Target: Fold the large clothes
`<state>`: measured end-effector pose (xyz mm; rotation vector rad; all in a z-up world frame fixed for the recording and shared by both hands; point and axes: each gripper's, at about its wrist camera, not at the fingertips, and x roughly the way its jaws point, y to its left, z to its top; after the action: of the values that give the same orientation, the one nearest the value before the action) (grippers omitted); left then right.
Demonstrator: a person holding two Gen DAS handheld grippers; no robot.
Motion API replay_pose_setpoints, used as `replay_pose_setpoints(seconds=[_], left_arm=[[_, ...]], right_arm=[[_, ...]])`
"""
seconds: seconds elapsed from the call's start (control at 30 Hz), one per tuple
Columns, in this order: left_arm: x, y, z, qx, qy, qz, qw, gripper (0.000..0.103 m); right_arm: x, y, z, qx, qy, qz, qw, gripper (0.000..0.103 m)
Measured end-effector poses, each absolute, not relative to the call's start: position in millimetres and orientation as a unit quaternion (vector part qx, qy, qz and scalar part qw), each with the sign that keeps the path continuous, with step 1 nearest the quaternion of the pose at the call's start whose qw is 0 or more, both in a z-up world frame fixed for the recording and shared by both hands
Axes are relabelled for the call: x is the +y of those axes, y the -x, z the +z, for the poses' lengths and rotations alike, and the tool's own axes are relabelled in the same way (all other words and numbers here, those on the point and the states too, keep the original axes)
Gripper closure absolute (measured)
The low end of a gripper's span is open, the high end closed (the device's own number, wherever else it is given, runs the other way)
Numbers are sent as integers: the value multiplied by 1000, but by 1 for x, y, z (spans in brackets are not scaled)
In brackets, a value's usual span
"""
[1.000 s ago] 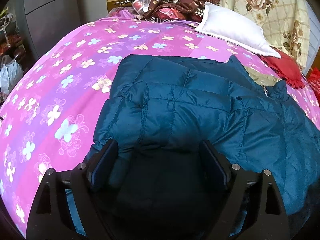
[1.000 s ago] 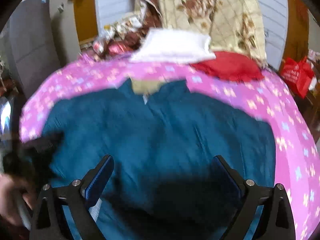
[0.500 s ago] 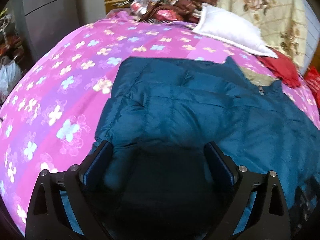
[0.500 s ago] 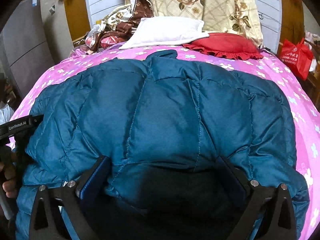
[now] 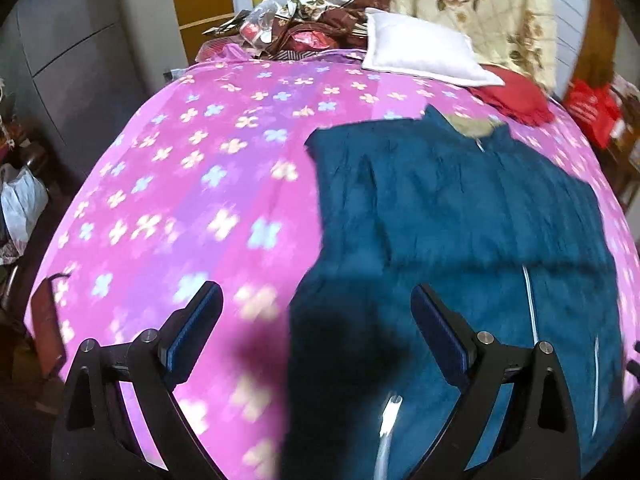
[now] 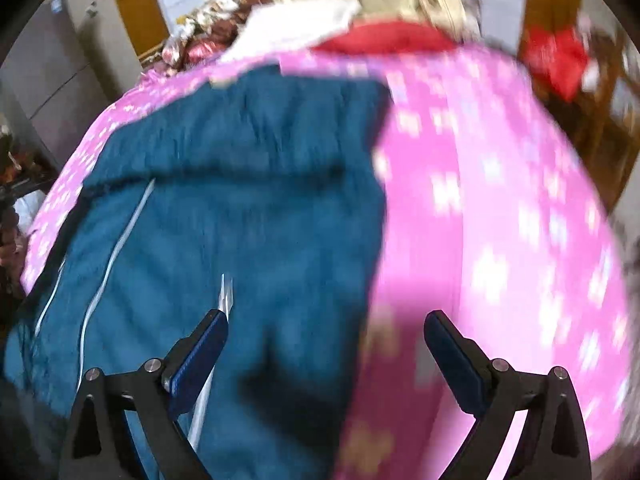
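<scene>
A dark teal padded jacket [image 5: 460, 216] lies on the pink flowered bedspread [image 5: 192, 184], collar toward the pillows, with a light zipper line showing. It also shows in the right wrist view [image 6: 240, 208]. My left gripper [image 5: 316, 328] is open above the jacket's left edge, holding nothing. My right gripper [image 6: 326, 352] is open above the jacket's right edge, holding nothing. Both views are motion-blurred.
A white pillow [image 5: 420, 52] and a red cushion [image 5: 516, 100] lie at the head of the bed, with a heap of clothes [image 5: 312, 28] and a floral quilt [image 5: 472, 4] behind. A red bag [image 5: 592, 112] is at the right; grey cabinets [image 5: 68, 64] are at the left.
Both grippers have pulled back and up from the jacket, which now lies flatter with its zipper side showing. The left view has shifted left, the right view right.
</scene>
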<state>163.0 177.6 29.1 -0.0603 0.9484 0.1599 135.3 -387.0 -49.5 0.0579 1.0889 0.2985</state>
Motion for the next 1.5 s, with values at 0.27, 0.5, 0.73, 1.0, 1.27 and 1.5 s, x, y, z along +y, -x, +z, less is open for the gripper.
replay_pose_setpoints(seconds=[0.27,0.5,0.73,1.0,1.27,1.5], left_arm=[[235,-88,33,489,10,111,865,8],[277,-32,80,465,-112,184,859,8],[264,-4,32,475,-15,140,869,8],[221,-11,-61,539,114,23,834,8],[194,-13,-81,553,132,-75,819,8],[181,10,-78,522,83,-76,845,7]], right_arm=[[-391,-80,-89,515,-80,164,837,5],[-395,-71,-90,505,-122,191,833,5],[-392,-61,-89,504,-141,208,826,5],[-368,-51,-88,518,-129,242,810,5],[-354,-42,-81,507,-140,288,800,5],[-330,-28,-68,486,-108,328,803,6]])
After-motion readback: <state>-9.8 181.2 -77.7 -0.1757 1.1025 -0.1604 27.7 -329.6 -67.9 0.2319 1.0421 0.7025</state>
